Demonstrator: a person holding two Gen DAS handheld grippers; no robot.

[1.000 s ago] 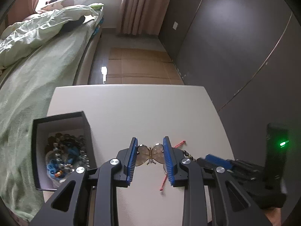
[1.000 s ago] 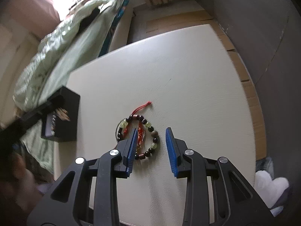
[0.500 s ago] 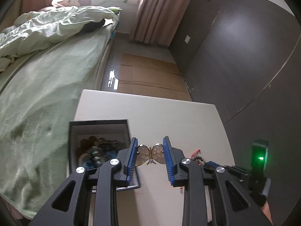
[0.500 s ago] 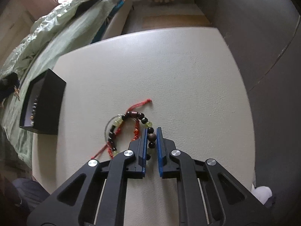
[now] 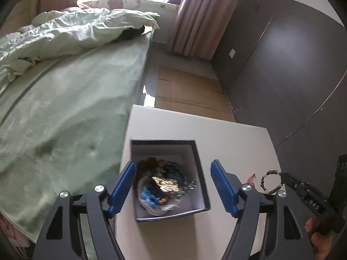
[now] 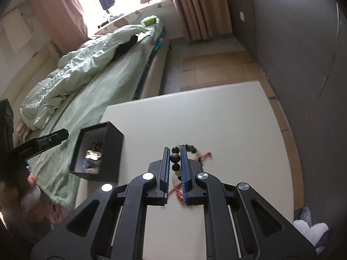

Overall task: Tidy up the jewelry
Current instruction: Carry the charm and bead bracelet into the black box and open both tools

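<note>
The left gripper [image 5: 172,186], jaws just opened and empty, hangs over the filled box [image 5: 199,166], lower centre. The right gripper [image 6: 174,166] pinches the bracelet [image 6: 175,157], not yet boxed.

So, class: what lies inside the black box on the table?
Inside the black box lies a tangled heap of jewelry: blue pieces, dark beads and a pale gold piece on top. The heap covers most of the box's floor, so anything beneath it is hidden.
</note>
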